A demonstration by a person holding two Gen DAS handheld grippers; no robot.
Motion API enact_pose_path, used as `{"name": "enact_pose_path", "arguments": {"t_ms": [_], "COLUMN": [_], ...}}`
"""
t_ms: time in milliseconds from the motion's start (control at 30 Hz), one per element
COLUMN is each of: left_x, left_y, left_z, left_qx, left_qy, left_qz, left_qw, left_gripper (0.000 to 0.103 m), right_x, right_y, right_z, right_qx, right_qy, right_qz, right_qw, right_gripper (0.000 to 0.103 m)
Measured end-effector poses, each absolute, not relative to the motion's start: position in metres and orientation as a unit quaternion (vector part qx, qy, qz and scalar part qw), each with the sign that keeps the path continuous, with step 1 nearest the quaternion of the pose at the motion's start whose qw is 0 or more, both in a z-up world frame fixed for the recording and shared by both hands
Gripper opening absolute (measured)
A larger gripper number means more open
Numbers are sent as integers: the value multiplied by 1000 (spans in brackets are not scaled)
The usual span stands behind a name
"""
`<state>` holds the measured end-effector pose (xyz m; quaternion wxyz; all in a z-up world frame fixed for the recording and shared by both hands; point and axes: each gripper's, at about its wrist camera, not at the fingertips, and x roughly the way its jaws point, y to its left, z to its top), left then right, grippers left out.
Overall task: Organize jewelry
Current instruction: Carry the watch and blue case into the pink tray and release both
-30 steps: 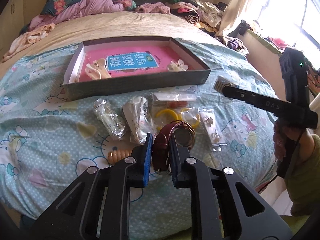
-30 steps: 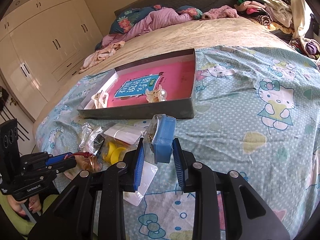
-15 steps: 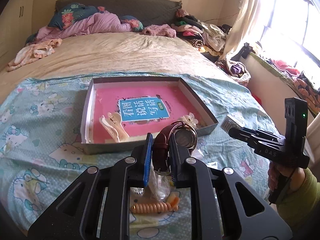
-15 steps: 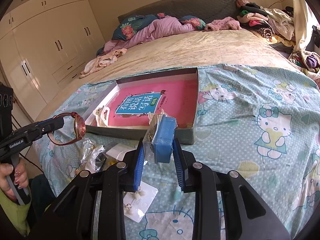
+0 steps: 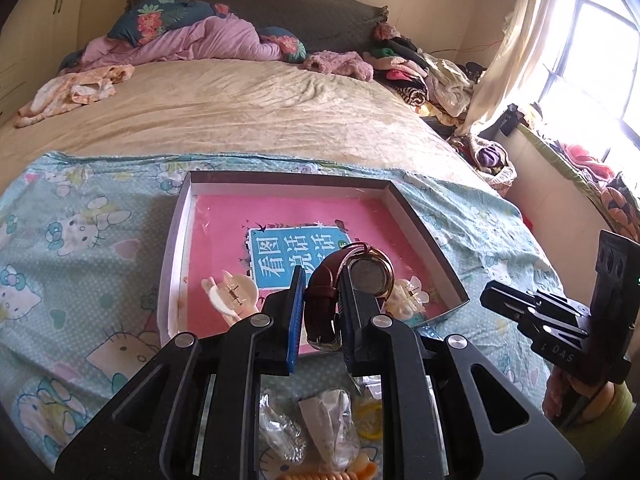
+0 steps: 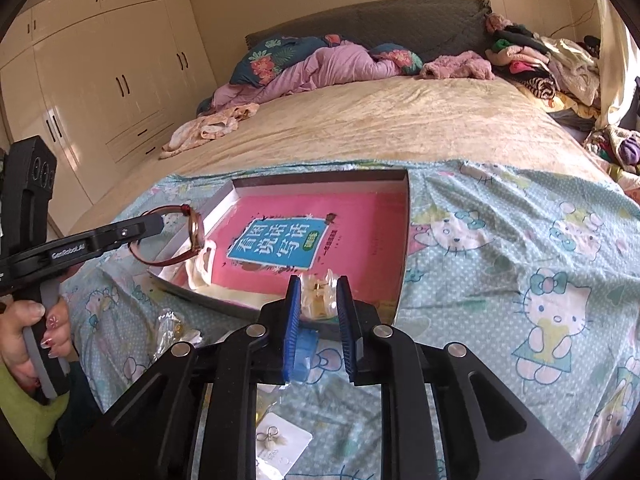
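Observation:
My left gripper [image 5: 320, 280] is shut on a watch with a dark red strap [image 5: 320, 300] and a round gold case [image 5: 370, 276], and holds it above the near edge of the grey box [image 5: 172, 248] with the pink book [image 5: 280, 220] inside. The watch also shows in the right wrist view [image 6: 192, 232], over the box's left wall. My right gripper [image 6: 318, 292] stands open. A blue packet [image 6: 306, 354] lies below its fingers on the sheet. Two cream hair clips [image 5: 232, 296] [image 5: 408, 300] lie in the box.
Small plastic bags of jewelry [image 5: 308, 424], yellow rings [image 5: 370, 416] and an orange coil [image 5: 320, 474] lie on the Hello Kitty sheet [image 5: 80, 240] near me. An earring card [image 6: 280, 440] lies under my right gripper. Clothes pile up at the bed's far right.
My left gripper has carried the watch forward, over the box's near edge. My right gripper has opened and the blue packet has dropped out of its fingers onto the sheet.

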<state>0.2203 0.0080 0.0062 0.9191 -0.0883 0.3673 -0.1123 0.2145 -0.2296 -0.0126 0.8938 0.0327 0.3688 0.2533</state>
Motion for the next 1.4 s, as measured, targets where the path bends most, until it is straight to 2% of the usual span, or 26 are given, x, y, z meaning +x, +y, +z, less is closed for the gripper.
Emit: {"name": "enact_pose_path", "arguments": {"t_ms": [33, 67, 100, 233, 400, 433, 467, 800, 1167, 1200, 1300, 1400], "left_x": [224, 227, 230, 240, 248, 249, 250, 264, 265, 265, 264, 261], "left_y": [7, 6, 4, -1, -6, -6, -5, -2, -6, -6, -5, -2], "left_z": [2, -1, -6, -19, -28, -30, -32, -43, -56, -56, -55, -50], "left_qx": [-85, -84, -83, -83, -80, -80, -81, -88, -90, -90, -91, -90], "left_qy": [371, 375, 380, 394, 403, 405, 407, 417, 427, 427, 425, 419], "left_qz": [-112, -112, -112, -113, -113, -113, -112, -106, -109, -109, -107, -105], "left_qw": [918, 916, 914, 908, 904, 904, 903, 898, 893, 893, 894, 897], "left_gripper": [9, 9, 9, 9, 9, 9, 9, 9, 10, 11, 35, 39], "right_x": [214, 213, 212, 213, 220, 222, 222, 216, 266, 270, 280, 286], "right_y": [-228, -226, -224, -215, -202, -201, -201, -224, -220, -218, -214, -213], "right_z": [-18, -23, -29, -48, -67, -71, -73, -25, -28, -31, -37, -43], "right_qx": [31, 30, 31, 45, 60, 62, 67, 75, 28, 25, 16, 18], "right_qy": [377, 387, 394, 424, 453, 457, 461, 377, 369, 372, 377, 386], "right_qz": [258, 263, 264, 272, 275, 276, 280, 268, 221, 220, 211, 207], "right_qw": [889, 883, 880, 863, 846, 843, 840, 883, 903, 902, 902, 899], "right_gripper": [21, 30, 34, 46, 46, 44, 36, 34, 34, 34, 34, 34]}}
